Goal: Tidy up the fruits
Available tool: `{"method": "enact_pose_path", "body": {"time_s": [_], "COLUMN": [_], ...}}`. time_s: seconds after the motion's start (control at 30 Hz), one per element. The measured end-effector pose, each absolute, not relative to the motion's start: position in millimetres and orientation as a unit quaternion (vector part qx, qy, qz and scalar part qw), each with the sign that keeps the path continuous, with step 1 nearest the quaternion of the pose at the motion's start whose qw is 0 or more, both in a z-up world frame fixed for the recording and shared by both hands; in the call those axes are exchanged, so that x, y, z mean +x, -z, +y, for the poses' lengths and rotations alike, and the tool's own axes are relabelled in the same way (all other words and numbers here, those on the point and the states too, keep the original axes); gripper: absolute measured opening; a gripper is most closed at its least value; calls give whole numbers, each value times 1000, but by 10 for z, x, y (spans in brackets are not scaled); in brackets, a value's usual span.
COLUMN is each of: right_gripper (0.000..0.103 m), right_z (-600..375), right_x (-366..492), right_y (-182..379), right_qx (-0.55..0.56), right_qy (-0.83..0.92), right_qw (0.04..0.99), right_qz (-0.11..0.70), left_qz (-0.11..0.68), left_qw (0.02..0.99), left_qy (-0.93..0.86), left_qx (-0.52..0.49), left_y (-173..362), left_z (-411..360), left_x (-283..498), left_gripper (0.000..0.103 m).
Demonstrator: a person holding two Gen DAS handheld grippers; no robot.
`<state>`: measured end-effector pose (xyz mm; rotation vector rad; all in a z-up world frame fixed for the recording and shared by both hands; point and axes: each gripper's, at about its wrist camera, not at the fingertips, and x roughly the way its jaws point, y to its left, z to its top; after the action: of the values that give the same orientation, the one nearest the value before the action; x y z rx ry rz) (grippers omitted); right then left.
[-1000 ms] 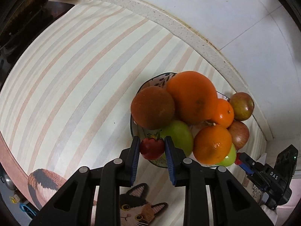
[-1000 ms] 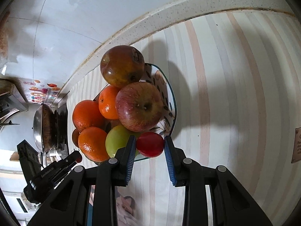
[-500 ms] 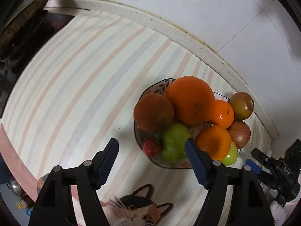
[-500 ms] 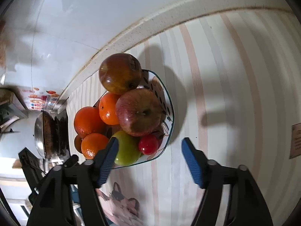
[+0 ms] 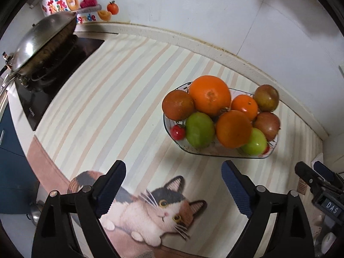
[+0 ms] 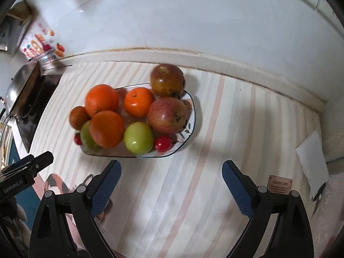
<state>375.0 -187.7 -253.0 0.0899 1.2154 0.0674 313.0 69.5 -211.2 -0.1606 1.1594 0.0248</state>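
A glass bowl (image 5: 217, 154) (image 6: 191, 107) on the striped mat holds a pile of fruit: oranges (image 5: 210, 95) (image 6: 106, 129), green apples (image 5: 200, 129) (image 6: 138, 138), red apples (image 5: 267, 125) (image 6: 167, 116) and small red tomatoes (image 5: 177, 132) (image 6: 162, 143) at its left and right edges. My left gripper (image 5: 173, 181) is open and empty, pulled back from the bowl's left side. My right gripper (image 6: 171, 180) is open and empty, back from the bowl's front. Each gripper shows at the edge of the other's view.
A wok (image 5: 40, 40) sits on a black stove (image 5: 53, 75) at the far left. A cat-print mat (image 5: 150, 206) lies under my left gripper. A white paper (image 6: 312, 161) lies at the right. The tiled wall (image 5: 193, 6) runs behind the counter.
Both grippers let go of their small tomatoes into the bowl, opened wide, and drew back and up from the bowl.
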Motion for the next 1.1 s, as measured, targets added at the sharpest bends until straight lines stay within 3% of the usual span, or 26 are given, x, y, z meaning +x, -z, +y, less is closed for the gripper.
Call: {"method": "enact_pose_path", "body": {"time_s": [0.5, 1.1], "right_gripper": [97, 97], "right_z": [-1735, -1585], "right_x": [2998, 1266], "right_y": [1606, 426], "right_qx": [23, 23], "right_qy": [-28, -7], "right_qw": [865, 911], "right_qz": [500, 412], "left_qz": [480, 406], "left_qw": [876, 912], "left_qy": [13, 47], "left_qx": [-55, -18], "left_y": [1339, 515], "left_z": [577, 707], "left_x": [2414, 972], "left_gripper": [91, 91]}}
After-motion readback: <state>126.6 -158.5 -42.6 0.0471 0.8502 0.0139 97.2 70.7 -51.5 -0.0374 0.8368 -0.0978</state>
